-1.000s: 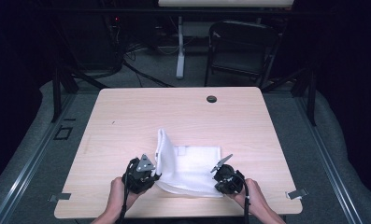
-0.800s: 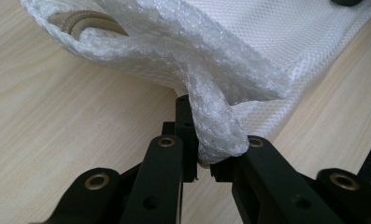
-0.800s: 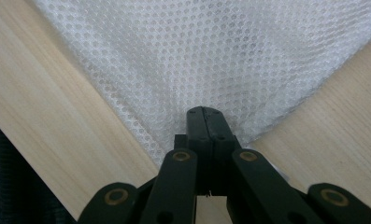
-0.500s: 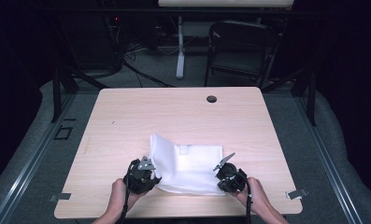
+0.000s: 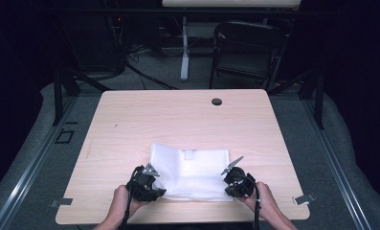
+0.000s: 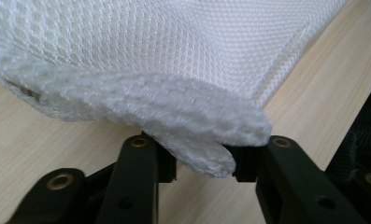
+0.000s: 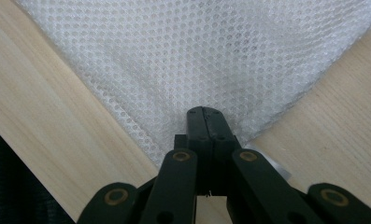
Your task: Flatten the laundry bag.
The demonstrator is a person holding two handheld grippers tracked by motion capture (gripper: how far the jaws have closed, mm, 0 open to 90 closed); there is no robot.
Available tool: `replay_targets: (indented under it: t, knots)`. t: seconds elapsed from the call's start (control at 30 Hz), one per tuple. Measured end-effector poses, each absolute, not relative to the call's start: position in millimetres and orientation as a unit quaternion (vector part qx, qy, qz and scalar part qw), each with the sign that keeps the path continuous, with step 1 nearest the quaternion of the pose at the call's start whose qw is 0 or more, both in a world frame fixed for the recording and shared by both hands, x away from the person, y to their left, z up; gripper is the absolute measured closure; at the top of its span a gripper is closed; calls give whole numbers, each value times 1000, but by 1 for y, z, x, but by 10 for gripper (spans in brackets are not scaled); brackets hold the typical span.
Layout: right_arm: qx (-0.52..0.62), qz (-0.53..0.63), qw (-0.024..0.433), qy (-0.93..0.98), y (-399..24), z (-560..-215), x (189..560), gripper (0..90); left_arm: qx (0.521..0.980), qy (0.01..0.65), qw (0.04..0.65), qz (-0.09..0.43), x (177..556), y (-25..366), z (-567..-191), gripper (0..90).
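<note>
A white mesh cloth (image 5: 192, 170) lies flat as a rectangle near the front of the wooden table (image 5: 178, 120). My left gripper (image 5: 159, 190) is at its front left corner. In the left gripper view a folded edge of the cloth (image 6: 174, 56) lies loosely between the jaws of my left gripper (image 6: 201, 163); they have just been opening and stand apart. My right gripper (image 5: 229, 184) is at the front right corner. In the right gripper view my right gripper (image 7: 204, 116) is shut on that corner of the cloth (image 7: 197, 56).
A round cable hole (image 5: 217, 101) sits near the table's far edge. A dark chair (image 5: 247, 48) and a stand are on the floor behind. Metal clamps (image 5: 302, 199) are at the front corners. The front edge lies just under both hands.
The cloth's left side, held up as a raised flap a second ago, has come down and the cloth now lies flat. The left hand has lowered slightly; the right hand has kept still.
</note>
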State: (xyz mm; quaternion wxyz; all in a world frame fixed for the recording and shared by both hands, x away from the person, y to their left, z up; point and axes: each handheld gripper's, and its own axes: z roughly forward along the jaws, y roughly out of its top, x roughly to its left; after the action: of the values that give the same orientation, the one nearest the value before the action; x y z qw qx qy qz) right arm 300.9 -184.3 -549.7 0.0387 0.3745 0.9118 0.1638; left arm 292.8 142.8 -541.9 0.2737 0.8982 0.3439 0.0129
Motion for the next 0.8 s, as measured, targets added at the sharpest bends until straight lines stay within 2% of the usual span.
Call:
replay_targets:
  t: [0.07,0.1,0.13,0.37,0.5,0.63,0.73,0.8]
  knots:
    - [375,164,39,912,-184,-550,301,900,899,347,267,13,293,145,-541,549]
    - [375,166,38,911,-185,-550,301,900,901,347,262,11,293,147,-541,460]
    - [375,166,38,911,-185,-550,301,900,903,346,254,17,293,148,-541,460]
    - [378,166,30,910,-186,-549,303,900,885,387,255,39,289,181,-534,239]
    - [378,166,29,910,-186,-549,303,900,870,399,282,66,286,192,-523,191]
    - [381,172,31,908,-186,-550,303,887,874,371,307,72,287,176,-518,166]
    - [380,198,25,903,-187,-546,302,803,889,335,305,59,290,154,-521,160]
    - [368,197,26,908,-188,-540,301,706,899,311,303,51,291,138,-524,153]
